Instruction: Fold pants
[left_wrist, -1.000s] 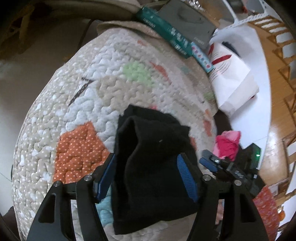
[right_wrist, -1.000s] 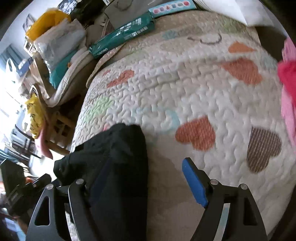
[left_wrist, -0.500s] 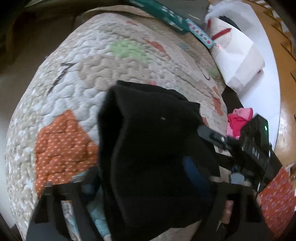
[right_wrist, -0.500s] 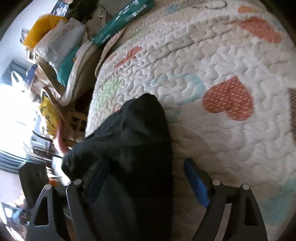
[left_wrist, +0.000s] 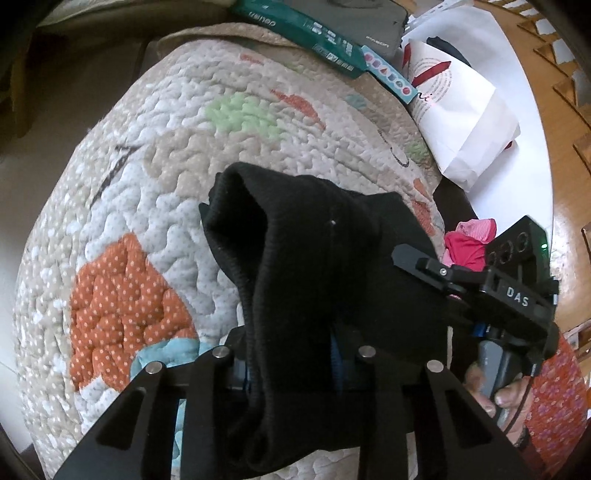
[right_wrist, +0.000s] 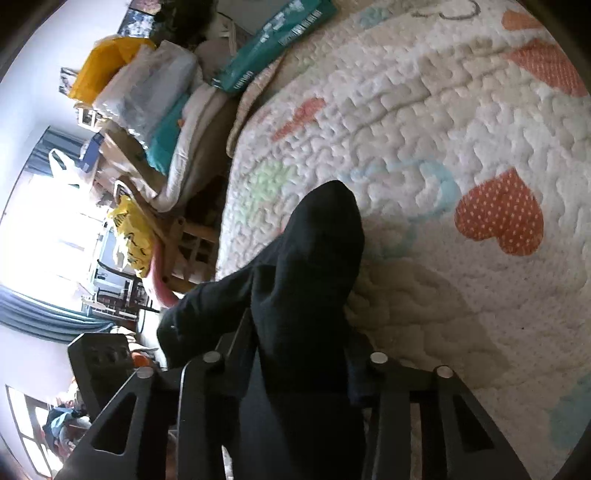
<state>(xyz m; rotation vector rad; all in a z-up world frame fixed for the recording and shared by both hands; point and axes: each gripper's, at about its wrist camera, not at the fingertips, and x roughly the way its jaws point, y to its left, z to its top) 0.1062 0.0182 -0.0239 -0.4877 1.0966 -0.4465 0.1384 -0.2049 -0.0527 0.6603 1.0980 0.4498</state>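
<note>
Both pairs of tongs have closed since a second ago: their blue-padded fingers, spread wide then, now pinch the black knitted pants (left_wrist: 317, 295). Seen from the left wrist camera, the left gripper (left_wrist: 295, 354) clenches a thick bunched fold of the pants, which rises from between its fingers and droops over them above the cream quilted bedspread with orange hearts (left_wrist: 155, 206). From the right wrist camera, the right gripper (right_wrist: 295, 362) likewise grasps the dark cloth, which humps up above the bedspread near its left edge, just left of a pale blue ring motif. Beyond the bedspread's far edge lies a long green cardboard box (left_wrist: 306, 33); to its right stands a white paper bag (left_wrist: 465, 110). A crumpled pink garment (left_wrist: 469, 243) lies off the bedspread's right side.
</note>
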